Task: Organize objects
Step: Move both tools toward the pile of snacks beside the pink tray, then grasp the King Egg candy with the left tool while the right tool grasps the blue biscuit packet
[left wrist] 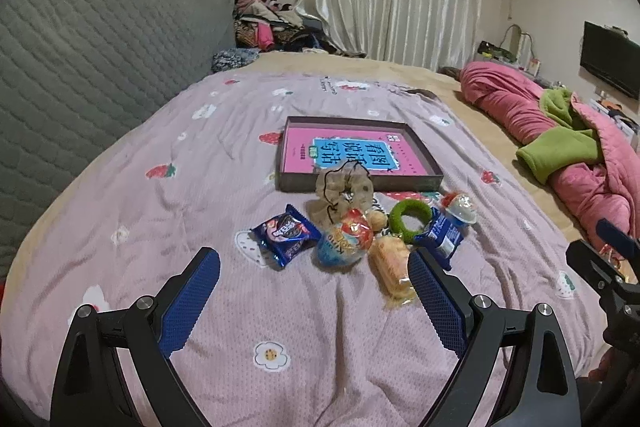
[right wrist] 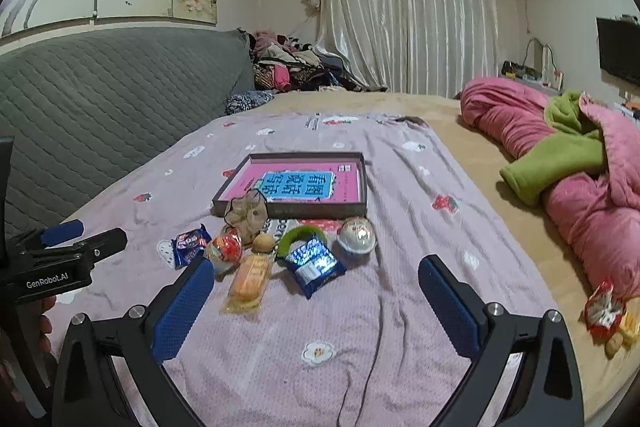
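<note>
A shallow dark box [left wrist: 424,157] [right wrist: 362,183] with a pink book inside lies on the lilac bedspread. In front of it lie a beige scrunchie [left wrist: 344,187] [right wrist: 246,211], a blue cookie pack [left wrist: 286,235] [right wrist: 190,243], a round snack bag [left wrist: 346,237] [right wrist: 226,249], a yellow wrapped cake [left wrist: 390,263] [right wrist: 250,277], a green ring [left wrist: 410,219] [right wrist: 298,235], a second blue pack [left wrist: 440,235] [right wrist: 314,263] and a jelly cup [left wrist: 460,209] [right wrist: 356,235]. My left gripper [left wrist: 314,277] is open and empty, just short of the pile. My right gripper [right wrist: 316,287] is open and empty near the second pack.
A grey quilted headboard [left wrist: 88,59] runs along the left. A pink and green quilt [right wrist: 568,163] is heaped at the right. Red and yellow snack wrappers [right wrist: 608,315] lie at the bed's right edge. Clothes are piled near the curtains.
</note>
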The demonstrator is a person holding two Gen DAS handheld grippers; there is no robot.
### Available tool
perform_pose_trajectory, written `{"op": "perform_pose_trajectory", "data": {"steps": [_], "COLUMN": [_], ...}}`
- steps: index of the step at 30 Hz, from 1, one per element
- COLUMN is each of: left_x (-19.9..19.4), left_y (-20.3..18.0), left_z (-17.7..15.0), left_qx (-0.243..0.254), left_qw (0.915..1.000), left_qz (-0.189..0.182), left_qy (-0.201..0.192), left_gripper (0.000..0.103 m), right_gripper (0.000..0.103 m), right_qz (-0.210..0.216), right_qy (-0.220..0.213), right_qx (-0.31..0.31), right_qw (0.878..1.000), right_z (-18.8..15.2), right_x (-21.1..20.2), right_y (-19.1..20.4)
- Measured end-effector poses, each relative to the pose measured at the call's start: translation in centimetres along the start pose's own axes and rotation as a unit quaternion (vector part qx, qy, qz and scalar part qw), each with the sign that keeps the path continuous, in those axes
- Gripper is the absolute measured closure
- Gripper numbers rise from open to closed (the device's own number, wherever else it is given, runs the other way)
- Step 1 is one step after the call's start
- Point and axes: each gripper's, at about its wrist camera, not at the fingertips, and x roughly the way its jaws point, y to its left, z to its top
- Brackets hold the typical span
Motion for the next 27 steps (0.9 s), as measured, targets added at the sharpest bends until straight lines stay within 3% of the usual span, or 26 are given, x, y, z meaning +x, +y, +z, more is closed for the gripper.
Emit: {"op": "perform_pose_trajectory", "data": {"steps": [10, 18, 27], "left_x": [1.3, 3.9, 6.3], "left_y": [-1.5, -2.4, -2.8], "left_z": [0.6, -0.5, -1.3], "left_qx": [0.033, 0.044, 0.045], "left_qw": [0.9994, 0.9986, 0.9974], "left_qz": [-0.006, -0.013, -0.043], "left_qy": [0.000, 0.025, 0.036], "left_gripper": [0.008, 0.008, 0.008], "right_gripper": [0.000, 0.000, 0.000], "right_qz": [0.007, -0.001, -0.004], "right_qy": [0.009, 0.027, 0.054], "right_qx": [-0.002, -0.009, -0.021], "right_qw": [1.000, 1.000, 0.998], "right_z": [0.6, -0.2, -1.1], "right_x": [1.3, 3.1, 5.9], "right_y": [-0.4, -0.9, -1.1]}}
